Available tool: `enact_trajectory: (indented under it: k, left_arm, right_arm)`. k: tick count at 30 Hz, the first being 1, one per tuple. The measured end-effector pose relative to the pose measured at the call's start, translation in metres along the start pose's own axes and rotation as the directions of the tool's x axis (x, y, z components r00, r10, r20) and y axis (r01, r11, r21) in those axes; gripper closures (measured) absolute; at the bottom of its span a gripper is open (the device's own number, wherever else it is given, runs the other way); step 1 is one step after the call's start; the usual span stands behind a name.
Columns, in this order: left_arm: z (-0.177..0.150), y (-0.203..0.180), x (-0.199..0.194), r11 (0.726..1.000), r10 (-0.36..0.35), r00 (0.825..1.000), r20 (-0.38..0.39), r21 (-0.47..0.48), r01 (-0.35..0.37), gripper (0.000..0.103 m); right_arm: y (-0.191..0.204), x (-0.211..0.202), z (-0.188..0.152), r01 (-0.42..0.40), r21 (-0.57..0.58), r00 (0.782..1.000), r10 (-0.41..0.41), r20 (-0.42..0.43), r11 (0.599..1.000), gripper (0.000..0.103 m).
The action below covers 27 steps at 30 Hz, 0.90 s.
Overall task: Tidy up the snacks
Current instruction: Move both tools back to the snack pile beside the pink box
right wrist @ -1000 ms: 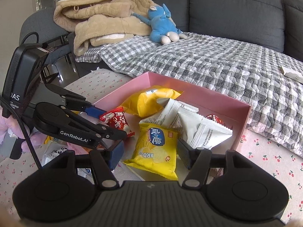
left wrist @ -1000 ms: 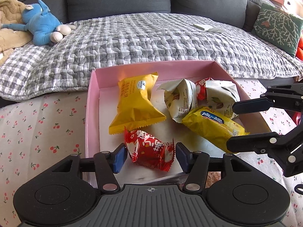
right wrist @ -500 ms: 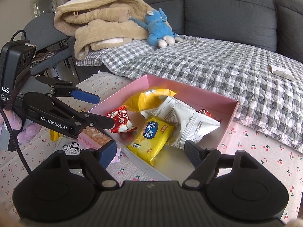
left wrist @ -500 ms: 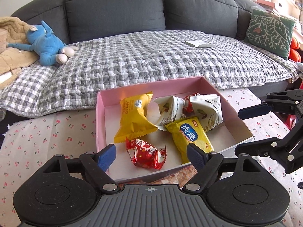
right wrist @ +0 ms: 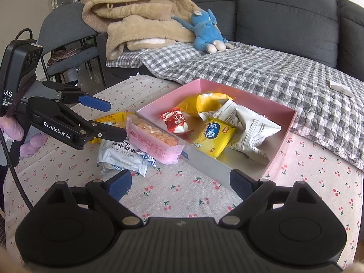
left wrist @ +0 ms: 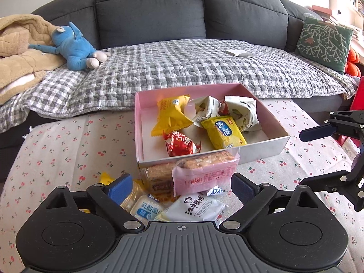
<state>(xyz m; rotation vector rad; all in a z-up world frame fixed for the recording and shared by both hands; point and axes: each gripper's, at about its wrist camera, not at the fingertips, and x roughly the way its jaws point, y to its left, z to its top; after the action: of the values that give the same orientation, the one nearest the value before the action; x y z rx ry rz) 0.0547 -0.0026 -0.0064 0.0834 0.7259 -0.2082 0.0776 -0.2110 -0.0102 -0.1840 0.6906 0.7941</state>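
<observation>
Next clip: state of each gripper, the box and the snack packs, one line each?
left gripper: jaws opening, nothing gripped
right gripper: jaws opening, nothing between them
pink box: lidless, holding snacks
red snack pack: lying in box
pink cracker pack: sealed, outside, against the box's front wall

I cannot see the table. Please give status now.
Left gripper and right gripper opening, nothing held. Pink box holds several snacks. Pink biscuit pack and white packs outside. Nothing blocking.

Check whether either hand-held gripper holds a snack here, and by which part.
Nothing is held. The left hand-held gripper and right hand-held gripper are both opening, empty, back from the pink box.
</observation>
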Motion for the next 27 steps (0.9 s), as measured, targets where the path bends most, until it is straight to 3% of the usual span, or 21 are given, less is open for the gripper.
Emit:
enact_trajectory:
  k: [12,27]
  left_arm:
    - [-0.042,-0.007,-0.026,1.0,0.006,1.0,0.029,-0.029,-0.005,0.008]
    - [-0.066,-0.008,-0.015,0.992,-0.05,0.991,0.121,0.12,0.035,0.008]
  right_arm:
    - [0.038,-0.011,-0.025,-0.024,-0.029,0.999,0.024,-0.027,0.999,0.008]
    - [0.08,-0.016,-0.067,-0.004,-0.002,1.0,0.004,-0.028,1.0,0.014]
